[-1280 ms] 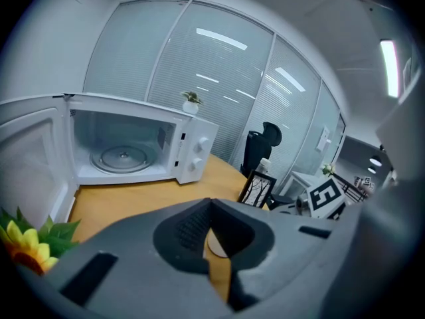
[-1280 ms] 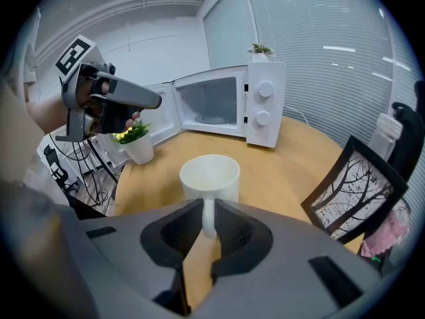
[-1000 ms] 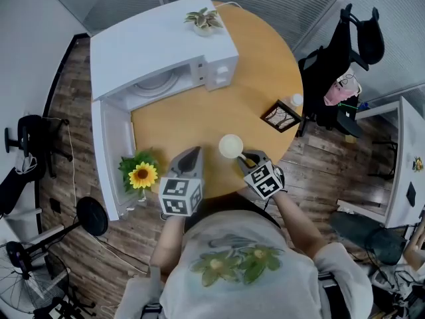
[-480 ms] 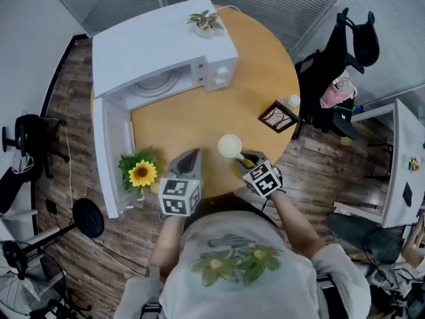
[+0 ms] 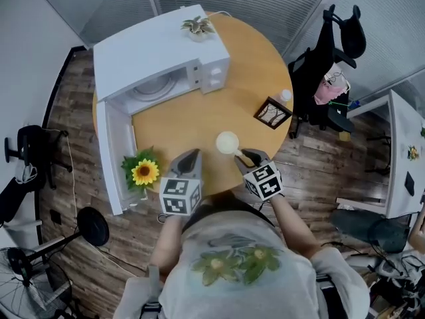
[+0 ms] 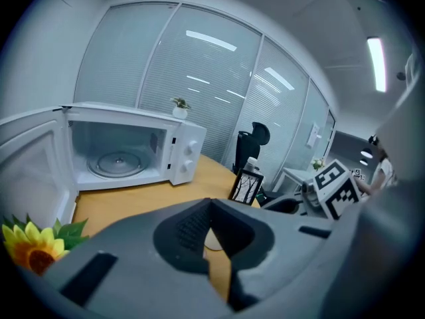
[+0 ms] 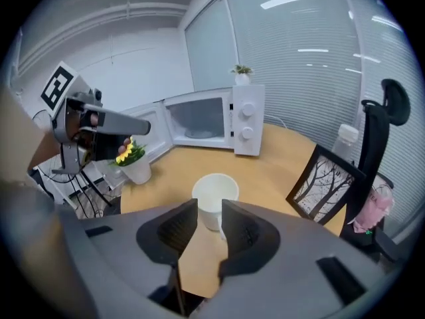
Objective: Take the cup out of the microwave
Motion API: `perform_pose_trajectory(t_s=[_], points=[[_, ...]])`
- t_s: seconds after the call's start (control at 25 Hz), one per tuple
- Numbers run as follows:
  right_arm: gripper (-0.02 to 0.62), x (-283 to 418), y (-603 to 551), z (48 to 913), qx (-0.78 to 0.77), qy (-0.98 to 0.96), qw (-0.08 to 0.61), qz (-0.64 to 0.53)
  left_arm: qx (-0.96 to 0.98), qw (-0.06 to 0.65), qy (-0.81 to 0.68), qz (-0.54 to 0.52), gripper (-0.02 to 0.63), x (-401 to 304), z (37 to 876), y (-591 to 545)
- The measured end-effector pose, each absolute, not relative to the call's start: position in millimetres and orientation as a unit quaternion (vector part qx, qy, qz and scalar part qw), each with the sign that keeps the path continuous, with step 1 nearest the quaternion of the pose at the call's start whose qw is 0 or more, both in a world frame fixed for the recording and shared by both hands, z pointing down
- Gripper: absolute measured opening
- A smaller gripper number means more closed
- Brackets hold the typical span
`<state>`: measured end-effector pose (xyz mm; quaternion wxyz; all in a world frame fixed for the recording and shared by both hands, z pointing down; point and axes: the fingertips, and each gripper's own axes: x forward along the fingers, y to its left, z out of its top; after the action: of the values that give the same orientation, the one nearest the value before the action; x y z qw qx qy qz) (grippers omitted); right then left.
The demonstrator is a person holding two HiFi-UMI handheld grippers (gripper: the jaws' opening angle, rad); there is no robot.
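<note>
The white cup (image 5: pixel 227 142) stands upright on the round wooden table (image 5: pixel 252 65), near its front edge and well outside the white microwave (image 5: pixel 159 52). The microwave's door (image 5: pixel 116 155) hangs open and only the glass turntable (image 6: pixel 119 163) lies inside. My right gripper (image 5: pixel 244 155) hovers just behind the cup (image 7: pixel 214 193). Its jaws have just been opening and stand apart beside the cup's handle, without pressing on it. To the left, my left gripper (image 5: pixel 192 155) is held over the table edge, fingertips together, holding nothing.
A framed picture (image 5: pixel 272 112) and a small bottle (image 5: pixel 285 96) stand at the table's right edge. A sunflower pot (image 5: pixel 143 173) sits by the open door. A small plant (image 5: pixel 198 25) tops the microwave. An office chair (image 5: pixel 332 65) is right of the table.
The right gripper's jaws have parted and the gripper has lifted a little away from the cup, which stays on the table. The left gripper has hardly moved.
</note>
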<state>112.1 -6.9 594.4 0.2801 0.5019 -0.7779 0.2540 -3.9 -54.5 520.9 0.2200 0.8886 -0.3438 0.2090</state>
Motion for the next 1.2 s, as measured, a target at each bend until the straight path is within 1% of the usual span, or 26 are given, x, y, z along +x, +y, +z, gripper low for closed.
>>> perform_pose_trajectory(t_s=[0.2,0.32,0.52,0.72,0.84,1.04,1.2], points=[[0.115,111,-14,549,0.540,-0.775,0.234,0.231,0.897,0.210,-0.333,0.200,0.003,6,504,-49],[0.077,109,-17,520,0.563,-0.773,0.209,0.204,0.904,0.202,-0.326,0.190,0.003,13,492,-46],[0.041,107,-16,476,0.598,-0.766,0.167,0.168,0.913,0.182,-0.325,0.169,0.003,22,473,-45],[0.023,102,-9,442,0.610,-0.768,0.126,0.151,0.919,0.171,-0.322,0.149,0.003,29,454,-39],[0.018,96,-3,427,0.607,-0.774,0.116,0.140,0.922,0.158,-0.326,0.136,0.002,31,440,-35],[0.017,88,5,405,0.603,-0.783,0.105,0.113,0.931,0.104,-0.329,0.121,0.003,33,414,-24],[0.017,83,12,396,0.600,-0.787,0.101,0.104,0.937,0.089,-0.320,0.112,0.003,33,397,-14]])
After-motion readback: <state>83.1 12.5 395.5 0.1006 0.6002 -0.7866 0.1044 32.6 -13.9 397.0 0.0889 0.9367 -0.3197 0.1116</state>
